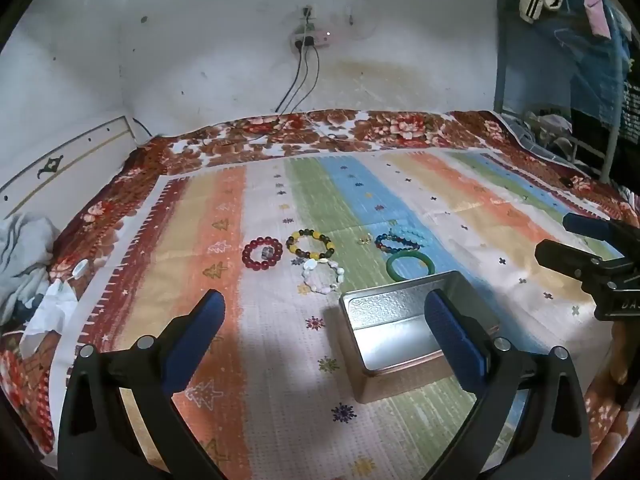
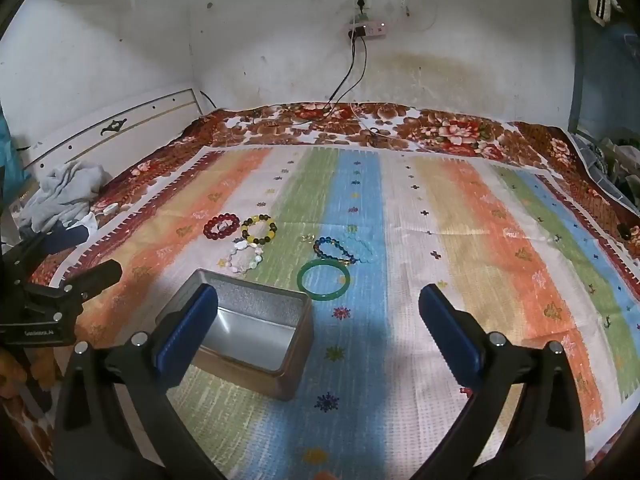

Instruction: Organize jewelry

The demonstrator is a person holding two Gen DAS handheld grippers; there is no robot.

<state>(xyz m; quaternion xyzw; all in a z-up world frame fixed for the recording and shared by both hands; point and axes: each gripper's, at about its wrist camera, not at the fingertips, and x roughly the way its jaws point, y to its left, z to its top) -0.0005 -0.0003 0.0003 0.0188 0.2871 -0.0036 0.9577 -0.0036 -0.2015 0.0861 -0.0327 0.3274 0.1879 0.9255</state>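
Note:
Several bracelets lie on a striped cloth: a red bead bracelet with a small ring inside it, a yellow and dark bead bracelet, a white shell bracelet, a blue bead bracelet and a green bangle. An open metal tin stands nearer, with nothing in it. My left gripper is open above the cloth, its right finger over the tin. My right gripper is open too, its left finger over the tin.
The striped cloth lies on a bed with a floral blanket. Grey clothing is piled at the left by the headboard. Cables hang from a wall socket. Each gripper shows at the edge of the other's view.

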